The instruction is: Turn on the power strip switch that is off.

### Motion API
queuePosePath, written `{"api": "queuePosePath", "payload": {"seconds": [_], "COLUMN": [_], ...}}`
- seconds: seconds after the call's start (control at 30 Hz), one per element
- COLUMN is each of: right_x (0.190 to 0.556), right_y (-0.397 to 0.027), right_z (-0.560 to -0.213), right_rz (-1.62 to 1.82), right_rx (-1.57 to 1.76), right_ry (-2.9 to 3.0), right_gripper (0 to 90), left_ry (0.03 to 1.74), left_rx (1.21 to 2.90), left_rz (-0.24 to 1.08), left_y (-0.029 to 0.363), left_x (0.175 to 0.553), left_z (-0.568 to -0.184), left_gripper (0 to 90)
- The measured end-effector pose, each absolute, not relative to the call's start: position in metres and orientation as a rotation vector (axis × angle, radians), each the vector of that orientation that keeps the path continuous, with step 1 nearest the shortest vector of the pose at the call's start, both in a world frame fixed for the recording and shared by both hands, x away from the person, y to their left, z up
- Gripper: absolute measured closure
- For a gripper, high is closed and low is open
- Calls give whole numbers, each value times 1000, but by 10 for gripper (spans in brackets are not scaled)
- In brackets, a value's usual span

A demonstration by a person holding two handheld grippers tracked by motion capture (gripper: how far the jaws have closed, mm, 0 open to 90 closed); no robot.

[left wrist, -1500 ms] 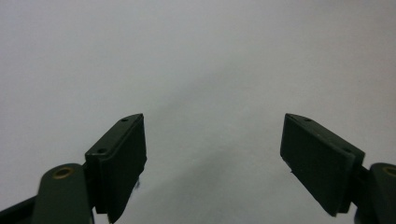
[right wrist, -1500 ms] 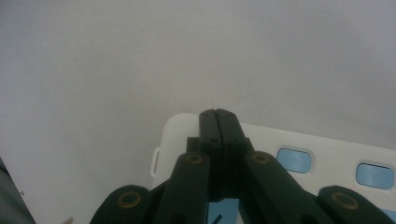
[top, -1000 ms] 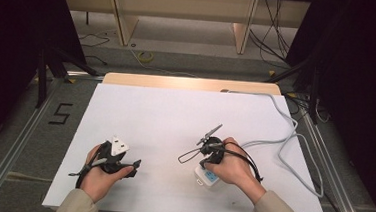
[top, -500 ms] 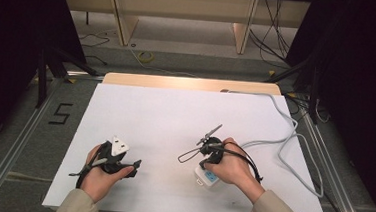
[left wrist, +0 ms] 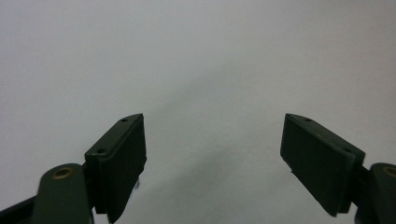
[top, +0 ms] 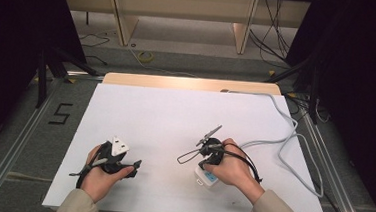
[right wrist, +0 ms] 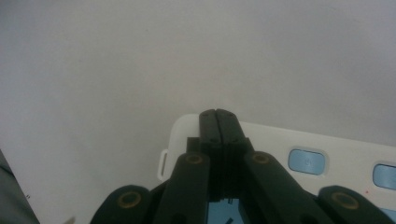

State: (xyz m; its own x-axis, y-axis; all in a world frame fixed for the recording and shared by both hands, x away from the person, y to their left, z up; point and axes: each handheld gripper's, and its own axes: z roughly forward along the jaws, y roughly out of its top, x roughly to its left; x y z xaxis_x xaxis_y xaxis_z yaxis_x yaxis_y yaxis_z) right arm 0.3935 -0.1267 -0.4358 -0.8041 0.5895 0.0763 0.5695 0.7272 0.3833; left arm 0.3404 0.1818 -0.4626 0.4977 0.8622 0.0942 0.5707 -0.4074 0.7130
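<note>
Your jaws differ from hand to hand: on your left gripper (top: 132, 165) they stand wide apart with nothing between them, as the left gripper view shows, with bare white bench (left wrist: 201, 56) beyond the two black pads. On your right gripper (right wrist: 218, 122) the jaws are pressed flat together, pad against pad, and grip nothing. Just under their tips in the right gripper view lies a white power strip (right wrist: 280, 149) with rounded corners and pale blue buttons (right wrist: 306, 161) along its top; whether the closed tips touch it you cannot tell from these pictures. From the high view, your right hand (top: 229, 164) rests over that power strip (top: 206, 179) at the near right of the bench (top: 175, 115), so just one end of it peeks out below your fingers. A grey cable (top: 286, 138) runs from there in loops to the far right edge. Your left hand (top: 102, 172) sits at the near left, well apart from the strip, with its gripper low over the white surface and pointing toward the right.
</note>
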Motion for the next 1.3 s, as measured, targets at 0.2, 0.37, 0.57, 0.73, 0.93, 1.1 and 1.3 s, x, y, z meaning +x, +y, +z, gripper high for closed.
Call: {"api": "queuePosePath", "payload": {"seconds": [0.2,0.37,0.57,0.73,0.93,1.1,1.3], "right_x": [392,393,392,389,385,382,381], "right_y": [-130,-135,-141,-148,-164,-178,-191], "right_z": [-433,-430,-427,-425,-424,-424,-426], "right_rz": [646,653,662,686,713,717,730], "right_rx": [955,966,977,984,993,1020,1056], "right_ry": [2856,2855,2852,2836,2811,2795,2777], "right_gripper": [900,900,889,880,872,871,864], "left_ry": [1170,1172,1175,1174,1174,1176,1179], "left_rx": [2121,2120,2120,2121,2130,2133,2137], "left_rz": [611,611,609,604,603,595,594], "left_y": [181,180,181,181,182,182,183], "left_x": [340,340,340,340,340,340,340], "left_z": [-463,-464,-464,-464,-465,-465,-466], "left_gripper": [222,222,222,221,221,221,222]}}
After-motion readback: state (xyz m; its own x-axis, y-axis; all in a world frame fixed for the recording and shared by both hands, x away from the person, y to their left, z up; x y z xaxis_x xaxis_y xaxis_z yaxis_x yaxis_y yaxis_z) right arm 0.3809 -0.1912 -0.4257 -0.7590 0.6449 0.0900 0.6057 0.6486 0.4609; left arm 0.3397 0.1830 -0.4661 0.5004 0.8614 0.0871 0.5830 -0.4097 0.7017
